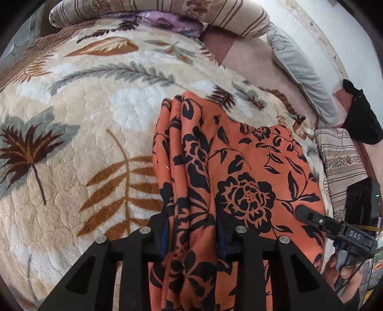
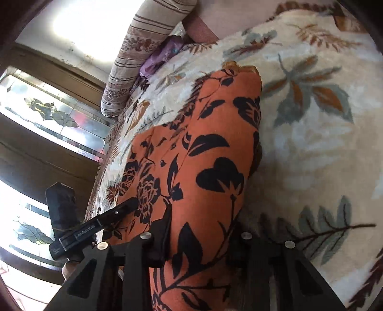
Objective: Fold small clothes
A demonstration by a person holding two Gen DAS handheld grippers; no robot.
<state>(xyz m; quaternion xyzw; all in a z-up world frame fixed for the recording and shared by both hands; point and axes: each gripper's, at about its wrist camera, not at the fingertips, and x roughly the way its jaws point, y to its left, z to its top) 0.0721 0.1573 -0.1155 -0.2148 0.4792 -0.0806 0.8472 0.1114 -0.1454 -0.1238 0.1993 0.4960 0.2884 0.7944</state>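
A bed fills both views, covered by a plush cream blanket (image 1: 79, 134) printed with rust, brown and grey-green leaves. On it lies the task's piece, an orange garment (image 1: 239, 172) with a black flower and vine print, bunched into long folds that run away from the cameras. Its near end rises off the blanket into both claws.

The left gripper (image 1: 191, 229) has its jaws drawn narrow on a gathered fold of the orange garment, the cloth pinched between the two pads. The right gripper (image 2: 203, 241) likewise stands narrow, with the same garment filling the gap between its fingers and passing down out of view. In the left wrist view the right gripper shows at the right edge, a hand (image 1: 340, 272) wrapped around its handle.

At the head of the bed lies a striped bolster (image 1: 229, 14) in beige and brown, with a purple cloth (image 1: 167, 21) tucked just beside it. A grey pillow (image 1: 301, 71) lies along the far side against a pale wall (image 1: 335, 36). A dark cloth (image 1: 363, 119) sits beyond it, and a striped cushion (image 1: 340, 162) lies near the blanket's edge. In the right wrist view a wooden cabinet (image 2: 47, 148) with decorated glass panels stands beside the bed.
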